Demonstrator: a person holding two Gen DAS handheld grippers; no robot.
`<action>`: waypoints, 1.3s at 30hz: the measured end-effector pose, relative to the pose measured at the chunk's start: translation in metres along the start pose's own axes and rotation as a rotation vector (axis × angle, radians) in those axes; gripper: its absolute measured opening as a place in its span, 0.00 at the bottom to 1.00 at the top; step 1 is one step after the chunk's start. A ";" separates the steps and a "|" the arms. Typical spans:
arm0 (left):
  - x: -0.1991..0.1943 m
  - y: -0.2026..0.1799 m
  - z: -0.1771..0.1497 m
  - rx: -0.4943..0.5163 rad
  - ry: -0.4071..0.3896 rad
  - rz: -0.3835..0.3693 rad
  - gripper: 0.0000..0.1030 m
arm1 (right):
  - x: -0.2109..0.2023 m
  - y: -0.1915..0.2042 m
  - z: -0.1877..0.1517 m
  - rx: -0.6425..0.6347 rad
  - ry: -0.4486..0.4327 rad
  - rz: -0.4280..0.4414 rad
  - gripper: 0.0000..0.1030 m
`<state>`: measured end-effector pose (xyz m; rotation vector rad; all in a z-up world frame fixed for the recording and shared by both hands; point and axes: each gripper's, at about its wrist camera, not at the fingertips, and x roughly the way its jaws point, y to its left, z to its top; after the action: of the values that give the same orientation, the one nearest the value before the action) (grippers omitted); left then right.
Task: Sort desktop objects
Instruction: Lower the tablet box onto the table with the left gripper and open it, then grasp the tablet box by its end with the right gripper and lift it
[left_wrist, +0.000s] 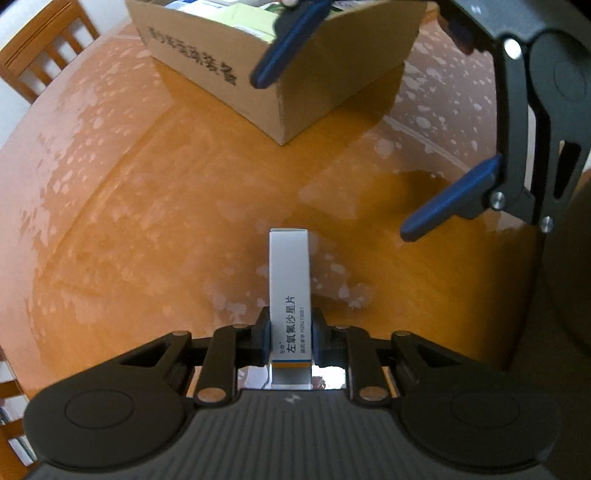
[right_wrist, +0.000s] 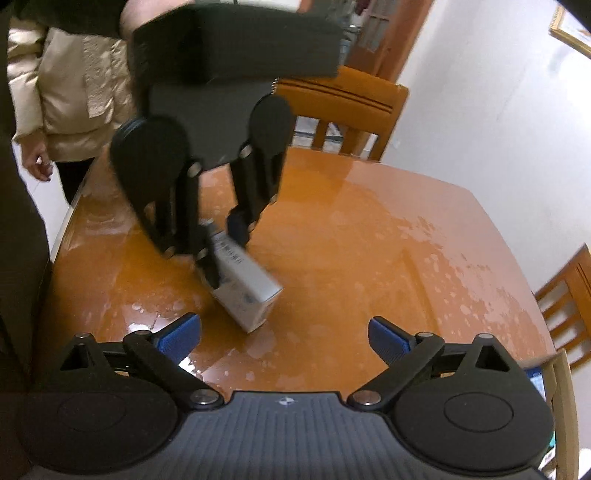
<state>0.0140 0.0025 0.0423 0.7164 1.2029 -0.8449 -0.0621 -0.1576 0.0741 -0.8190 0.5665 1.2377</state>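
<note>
Between the left tongs, a medicine box sits clamped.

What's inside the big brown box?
The cardboard box is open, with white and green packets showing near its top. Its walls and the right gripper hide everything deeper.

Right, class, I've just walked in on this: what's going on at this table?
A person is sorting desk items with handheld tongs. The left tongs are shut on a slim white medicine box, held above the orange table. The right tongs are open and hold nothing. Ahead sits an open cardboard box that already has some items inside, probably where the medicine box is headed. Wooden chairs stand around the table.
</note>
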 end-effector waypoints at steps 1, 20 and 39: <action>0.000 -0.001 0.002 0.004 0.005 0.002 0.19 | 0.000 0.000 0.000 0.010 0.000 -0.002 0.96; -0.043 -0.003 -0.005 -0.013 -0.056 0.070 0.75 | -0.002 0.005 0.007 -0.009 0.010 0.070 0.96; -0.086 -0.009 -0.094 -0.425 -0.136 0.166 0.88 | 0.091 0.023 0.088 -0.367 0.349 0.354 0.68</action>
<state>-0.0520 0.0920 0.1056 0.3979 1.1337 -0.4696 -0.0664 -0.0313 0.0517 -1.2999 0.8034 1.5613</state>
